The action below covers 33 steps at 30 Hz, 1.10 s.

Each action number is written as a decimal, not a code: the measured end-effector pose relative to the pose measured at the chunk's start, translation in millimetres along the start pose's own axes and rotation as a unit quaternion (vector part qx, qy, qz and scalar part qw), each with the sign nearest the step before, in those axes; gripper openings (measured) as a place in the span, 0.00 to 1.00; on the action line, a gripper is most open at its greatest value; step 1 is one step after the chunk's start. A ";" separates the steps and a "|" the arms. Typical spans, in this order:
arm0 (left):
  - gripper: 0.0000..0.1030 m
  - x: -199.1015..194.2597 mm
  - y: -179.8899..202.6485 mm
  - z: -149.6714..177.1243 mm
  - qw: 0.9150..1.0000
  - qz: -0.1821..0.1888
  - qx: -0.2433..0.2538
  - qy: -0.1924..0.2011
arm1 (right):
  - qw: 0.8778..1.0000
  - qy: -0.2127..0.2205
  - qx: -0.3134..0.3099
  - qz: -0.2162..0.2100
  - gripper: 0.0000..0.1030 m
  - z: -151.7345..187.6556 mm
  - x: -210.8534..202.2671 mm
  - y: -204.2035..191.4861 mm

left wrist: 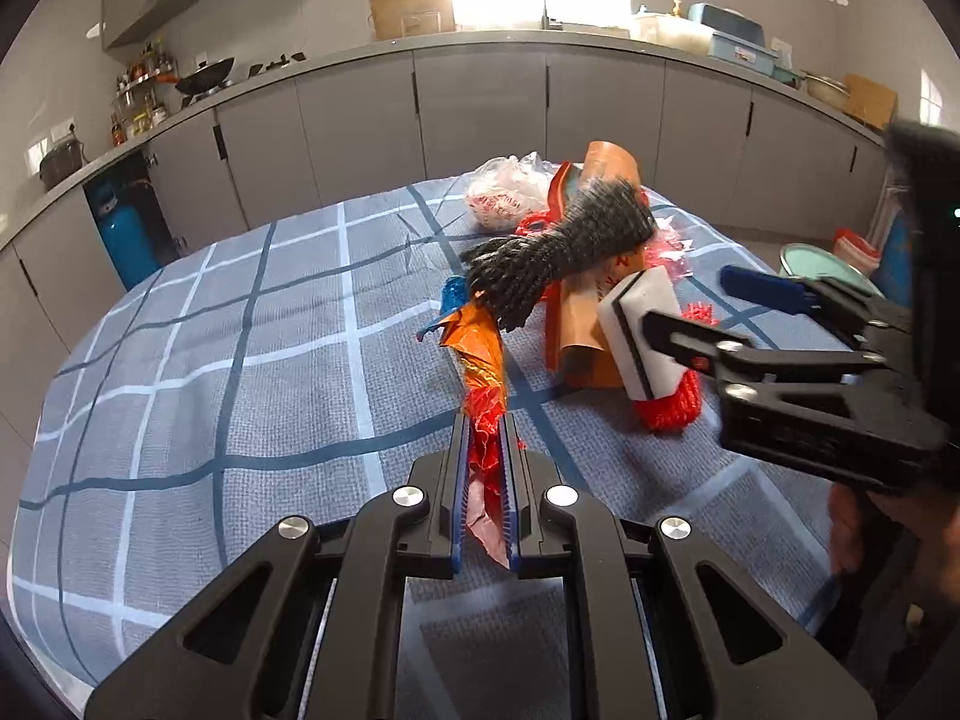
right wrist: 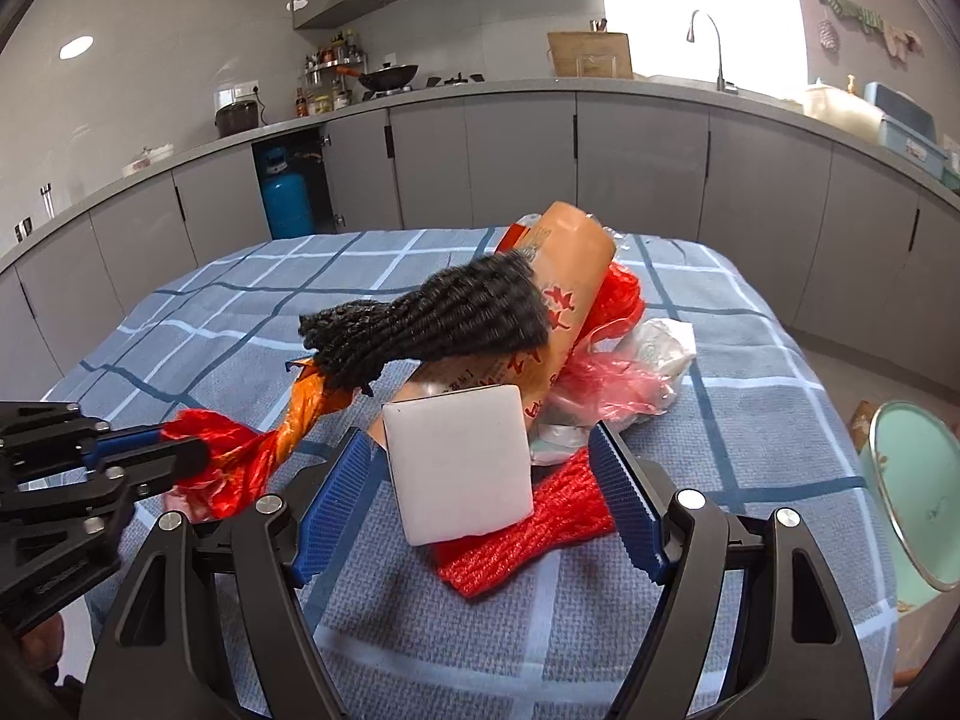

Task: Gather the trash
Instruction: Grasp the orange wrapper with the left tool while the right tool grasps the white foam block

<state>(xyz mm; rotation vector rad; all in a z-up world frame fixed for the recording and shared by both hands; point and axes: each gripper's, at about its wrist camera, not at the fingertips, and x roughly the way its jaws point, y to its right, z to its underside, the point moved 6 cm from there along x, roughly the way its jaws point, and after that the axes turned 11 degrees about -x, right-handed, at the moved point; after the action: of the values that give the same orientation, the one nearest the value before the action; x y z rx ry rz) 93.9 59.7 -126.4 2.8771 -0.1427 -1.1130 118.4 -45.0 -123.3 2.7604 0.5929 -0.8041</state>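
Note:
A heap of trash lies on the checked tablecloth point(left wrist: 240, 360). My left gripper point(left wrist: 485, 420) is shut on a twisted red and orange plastic wrapper point(left wrist: 480, 360), also seen in the right wrist view point(right wrist: 240, 450). A black net bundle point(left wrist: 558, 246) point(right wrist: 432, 318) lies on a brown paper bag point(right wrist: 576, 276). My right gripper point(right wrist: 480, 450) is open around a white foam block point(right wrist: 459, 462) point(left wrist: 639, 330) that rests on a red foam net point(right wrist: 540, 522) point(left wrist: 672, 405). The block is not pinched.
A clear plastic bag point(left wrist: 504, 192) and thin red plastic point(right wrist: 606, 372) lie at the heap's far side. A mint green bin point(right wrist: 918, 492) point(left wrist: 822, 264) stands beside the table on the right. Grey kitchen cabinets point(left wrist: 480, 108) run behind, with a blue gas cylinder point(right wrist: 288, 198).

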 end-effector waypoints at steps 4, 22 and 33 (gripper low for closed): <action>0.10 -10.6 -7.0 -5.2 1.000 -0.014 -0.003 0.017 | 1.000 -0.006 -0.001 -0.022 0.70 2.1 9.4 -1.6; 0.10 -19.0 -17.0 -24.2 0.998 -0.031 -0.026 0.041 | 0.999 0.008 -0.007 -0.031 0.66 0.7 -7.6 -4.2; 0.10 -2.6 -28.1 -18.9 0.998 -0.030 -0.047 0.024 | 0.998 -0.021 -0.012 -0.059 0.31 9.0 9.4 -9.9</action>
<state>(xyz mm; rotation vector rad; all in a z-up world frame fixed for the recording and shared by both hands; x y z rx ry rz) 106.6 88.2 -113.0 2.8396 -0.0020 -1.0281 117.2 -35.8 -136.8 2.7016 0.7575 -0.8711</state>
